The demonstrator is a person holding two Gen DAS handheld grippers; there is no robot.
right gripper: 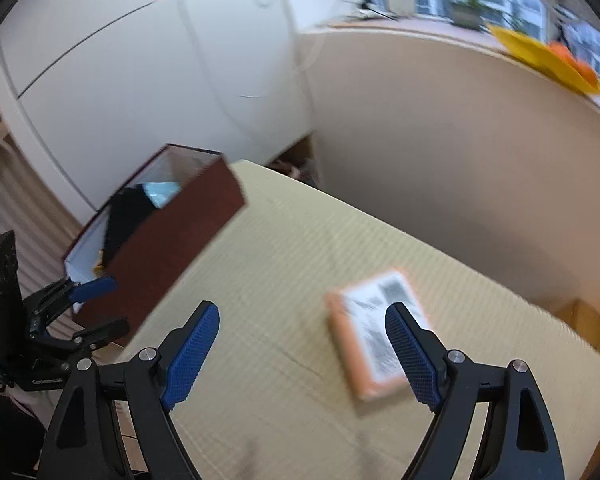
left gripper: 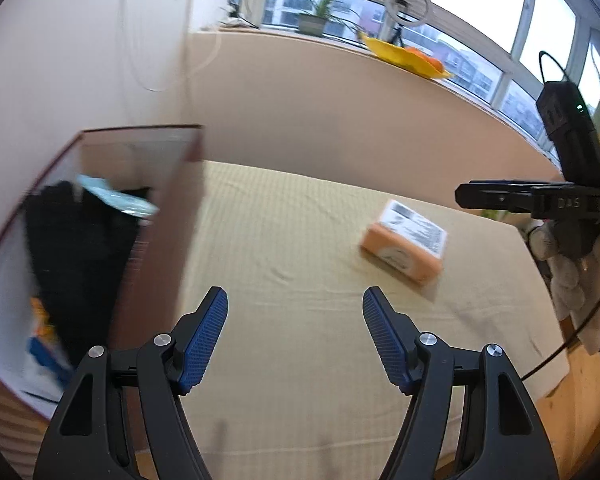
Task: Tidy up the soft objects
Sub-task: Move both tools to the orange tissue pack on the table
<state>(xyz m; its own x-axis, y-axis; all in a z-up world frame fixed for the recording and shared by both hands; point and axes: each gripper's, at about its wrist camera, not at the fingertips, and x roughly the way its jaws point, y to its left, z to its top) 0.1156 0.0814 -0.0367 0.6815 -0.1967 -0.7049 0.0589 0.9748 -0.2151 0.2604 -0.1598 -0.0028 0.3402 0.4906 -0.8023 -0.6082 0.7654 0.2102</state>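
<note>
Right wrist: one orange packet (right gripper: 376,336), one box (right gripper: 172,248), both tongs (right gripper: 302,344) gaping, empty.

The left gripper (left gripper: 295,336) has matte black arms shaped like triangular frames with cut-out windows, each carrying two round silver screws. Its fingers (left gripper: 204,338) are faced with blue, finely cross-hatched pads. The right gripper (right gripper: 302,354) is built the same: black frames, silver screws, blue textured pads (right gripper: 414,354). Its black body bears pale lettering, a small green light and a thin black cable.
</note>
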